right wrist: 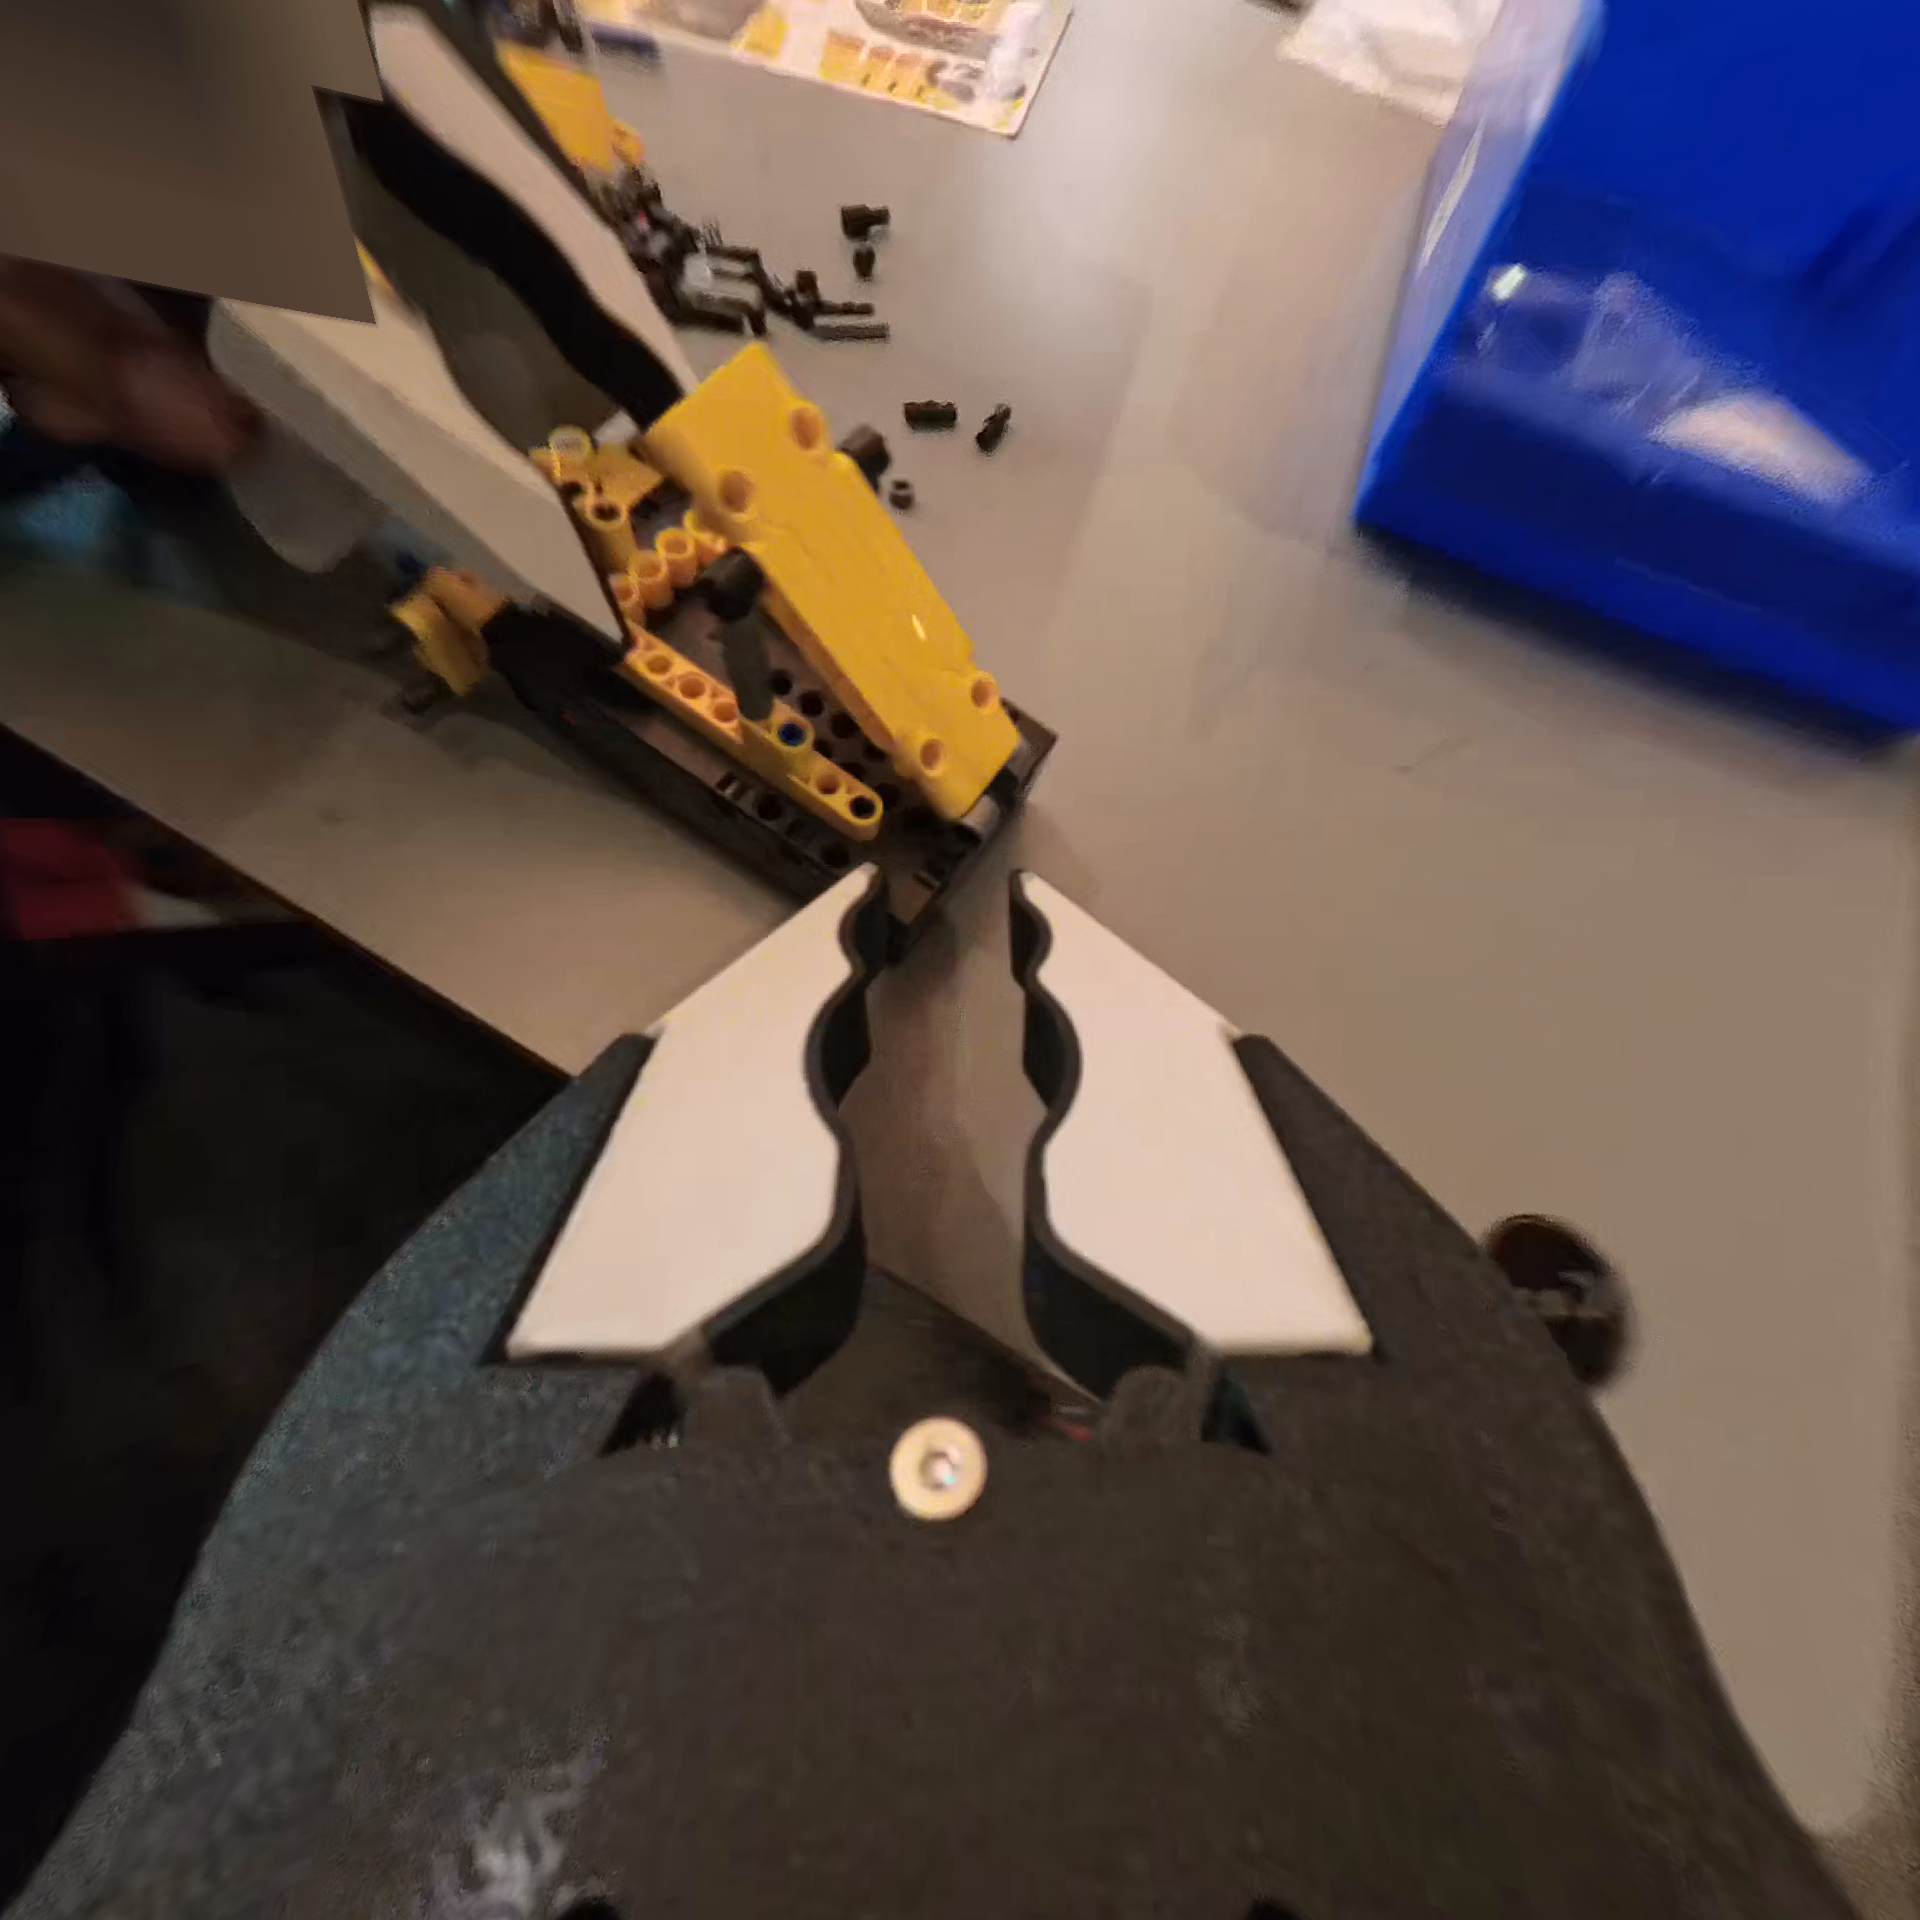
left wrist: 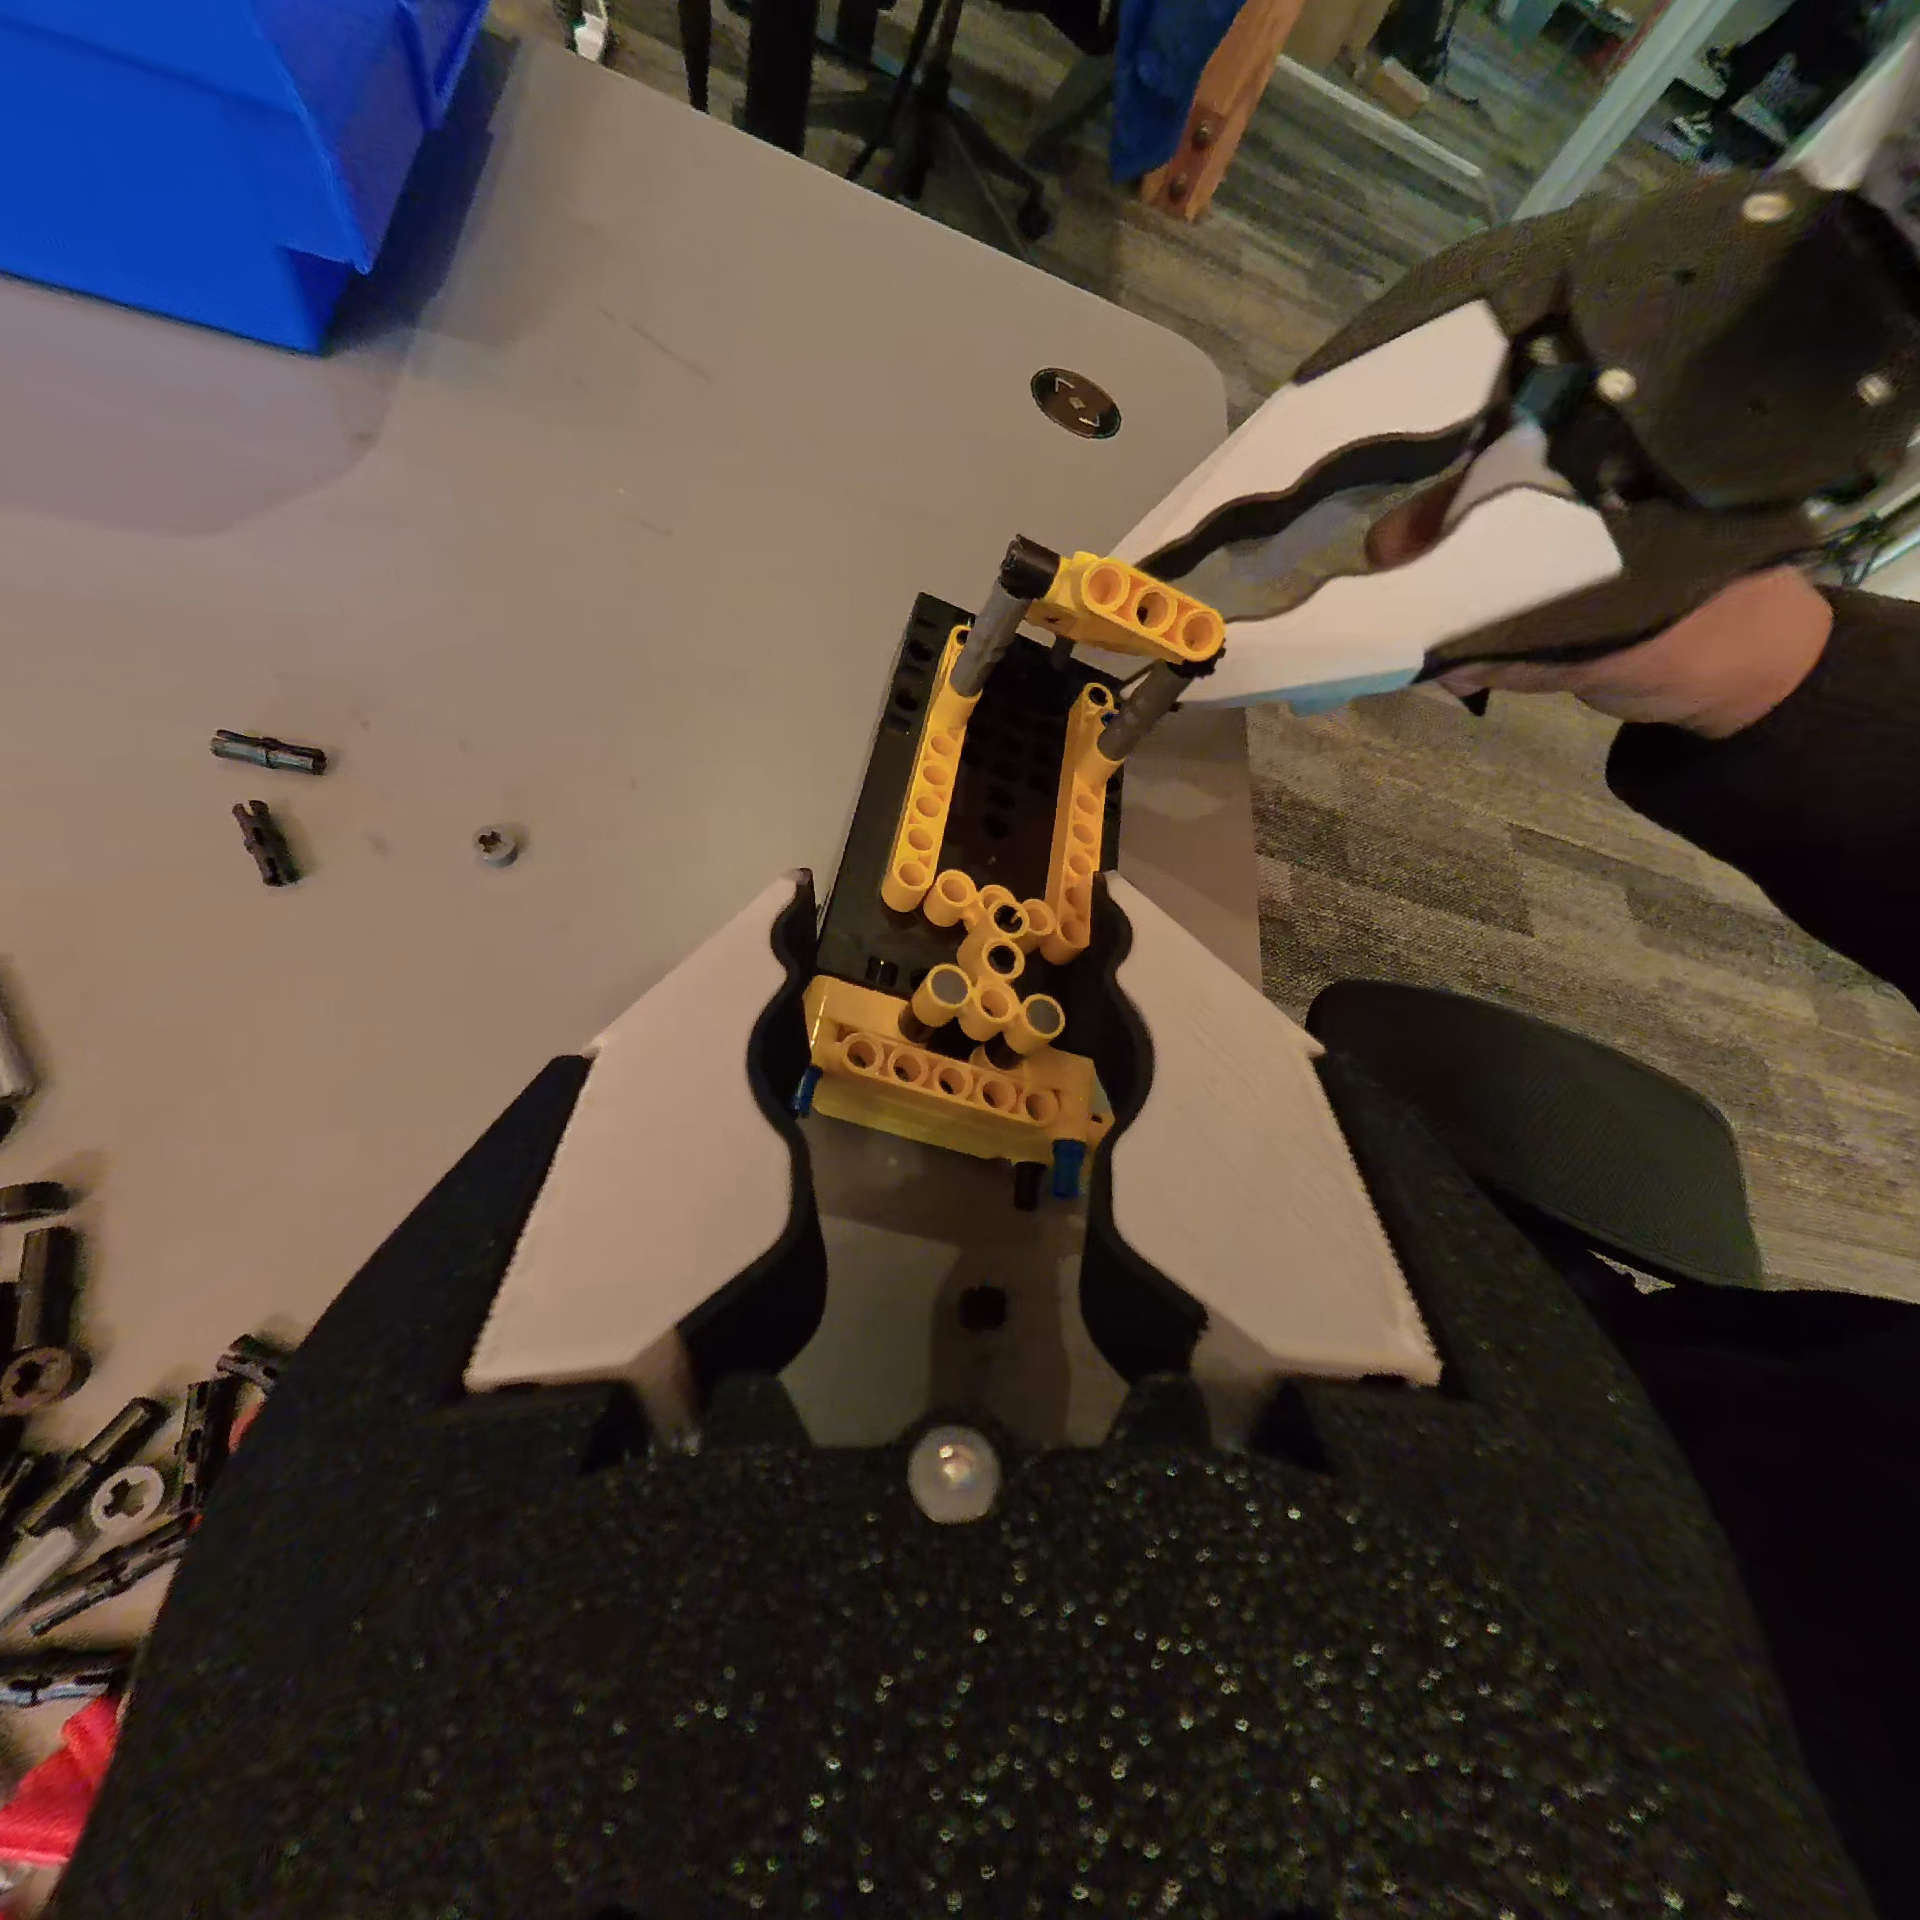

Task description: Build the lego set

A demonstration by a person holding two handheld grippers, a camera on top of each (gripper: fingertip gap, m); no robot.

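Our left tongs clamp the near end of a yellow-and-black brick model, their white fingers pressed against both sides of its yellow holed beam. The model sits on the grey desk near its edge at 3 o'clock, with a black chair seat just beyond that edge.

At 1 o'clock from the left tongs, our right tongs reach in from the right, tips at the short yellow beam that tops two grey axles at the model's far end. In the right wrist view the right tongs stand narrowly parted; the picture is blurred, and we cannot tell whether they grip anything. From there the model lies at 11 o'clock, a flat yellow panel on top, the left tongs at its far end.

Loose black pins lie well apart from the model at 9 o'clock in the left wrist view, with a heap of dark parts at 8 o'clock. A blue bin stands far off at 11 o'clock. A printed booklet lies at the desk's far side in the right wrist view.
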